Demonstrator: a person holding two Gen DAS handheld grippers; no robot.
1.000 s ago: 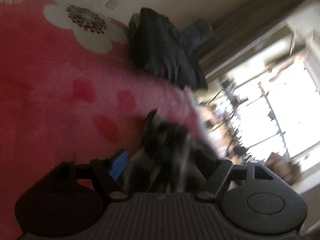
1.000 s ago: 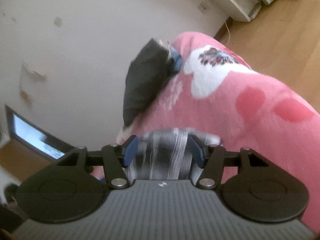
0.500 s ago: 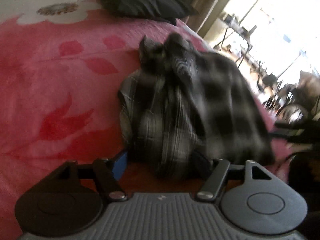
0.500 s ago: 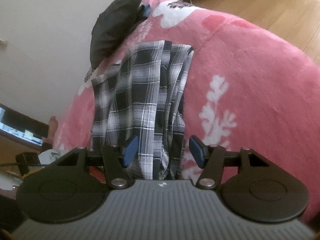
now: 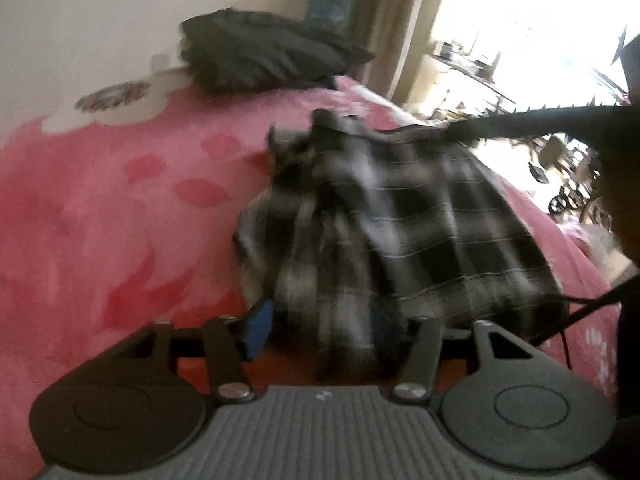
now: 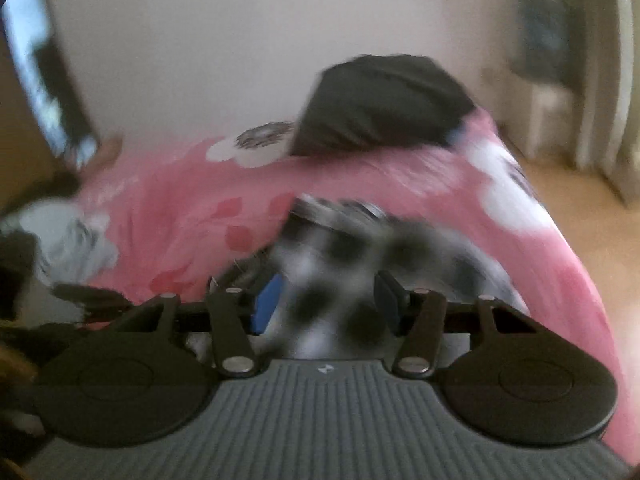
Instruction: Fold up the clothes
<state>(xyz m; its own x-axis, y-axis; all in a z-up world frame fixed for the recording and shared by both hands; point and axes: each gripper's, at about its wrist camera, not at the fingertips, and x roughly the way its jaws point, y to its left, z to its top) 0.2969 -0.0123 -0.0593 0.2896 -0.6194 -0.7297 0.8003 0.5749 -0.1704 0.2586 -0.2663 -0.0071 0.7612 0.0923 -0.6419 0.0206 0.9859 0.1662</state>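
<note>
While both jaws close around cloth, plaid shirt point(image 5: 400, 216) runs toward 12 o'clock from left gripper point(image 5: 320, 324); right gripper point(image 6: 326, 300) likewise.

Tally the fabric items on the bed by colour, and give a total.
Black-and-white plaid garment: 1
Dark pile by the wall: 1
Pink floral blanket: 1
Total: 3
</note>
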